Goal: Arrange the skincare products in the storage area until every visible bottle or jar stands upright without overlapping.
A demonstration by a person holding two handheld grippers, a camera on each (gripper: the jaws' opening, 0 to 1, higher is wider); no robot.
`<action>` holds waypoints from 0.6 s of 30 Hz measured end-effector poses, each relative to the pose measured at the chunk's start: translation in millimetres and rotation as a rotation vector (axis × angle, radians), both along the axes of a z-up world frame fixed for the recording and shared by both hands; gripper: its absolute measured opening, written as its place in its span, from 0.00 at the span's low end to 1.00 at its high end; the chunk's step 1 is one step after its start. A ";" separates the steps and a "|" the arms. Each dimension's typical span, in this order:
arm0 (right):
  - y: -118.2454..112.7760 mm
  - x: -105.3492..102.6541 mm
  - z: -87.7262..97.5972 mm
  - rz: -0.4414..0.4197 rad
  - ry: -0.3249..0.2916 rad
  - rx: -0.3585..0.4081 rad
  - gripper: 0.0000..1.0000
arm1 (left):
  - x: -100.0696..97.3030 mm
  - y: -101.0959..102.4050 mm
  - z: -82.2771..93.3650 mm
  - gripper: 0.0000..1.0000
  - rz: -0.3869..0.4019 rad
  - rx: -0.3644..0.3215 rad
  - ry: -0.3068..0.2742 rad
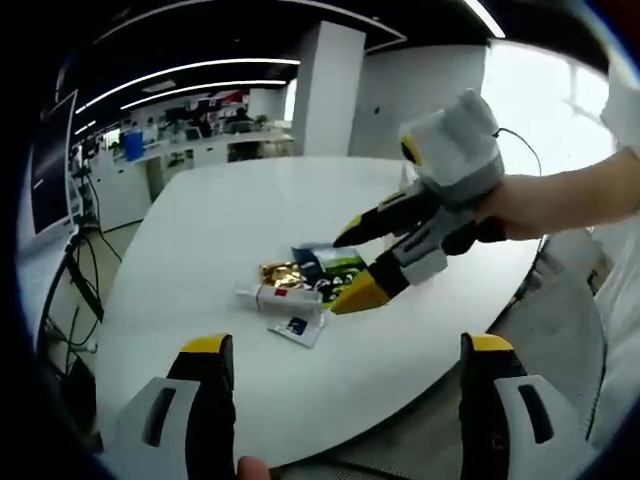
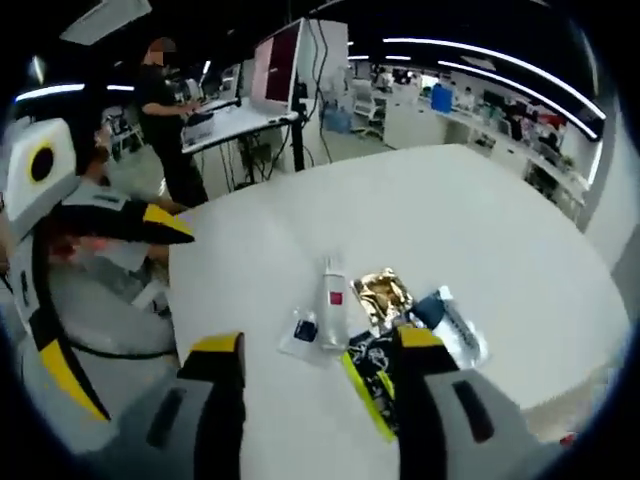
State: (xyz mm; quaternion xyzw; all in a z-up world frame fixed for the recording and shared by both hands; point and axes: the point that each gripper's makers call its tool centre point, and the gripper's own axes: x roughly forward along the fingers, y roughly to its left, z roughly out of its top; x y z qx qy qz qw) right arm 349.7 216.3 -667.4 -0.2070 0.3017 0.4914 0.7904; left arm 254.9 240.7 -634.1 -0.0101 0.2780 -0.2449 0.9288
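Left tongs held low, jaws spread wide, right tongs reaching forward, jaws parted, hand gripping its handle

Open-plan office, desks, monitor, strip lights

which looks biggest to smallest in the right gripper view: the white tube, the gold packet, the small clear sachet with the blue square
1. White tube, the longest of the three.
2. Gold packet and small clear sachet look about alike in area, so no firm rank between them.
All three lie together on the white table, so nearness hardly skews this.
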 end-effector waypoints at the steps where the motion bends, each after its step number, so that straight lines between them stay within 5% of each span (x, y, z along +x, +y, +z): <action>1: 3.9 4.3 -0.8 0.005 0.002 -0.002 0.59 | 0.2 0.5 0.1 0.91 0.003 -0.005 0.001; 18: 56.2 57.3 -25.4 0.059 0.101 -0.070 0.43 | 1.9 1.3 -1.5 0.90 0.008 -0.022 0.003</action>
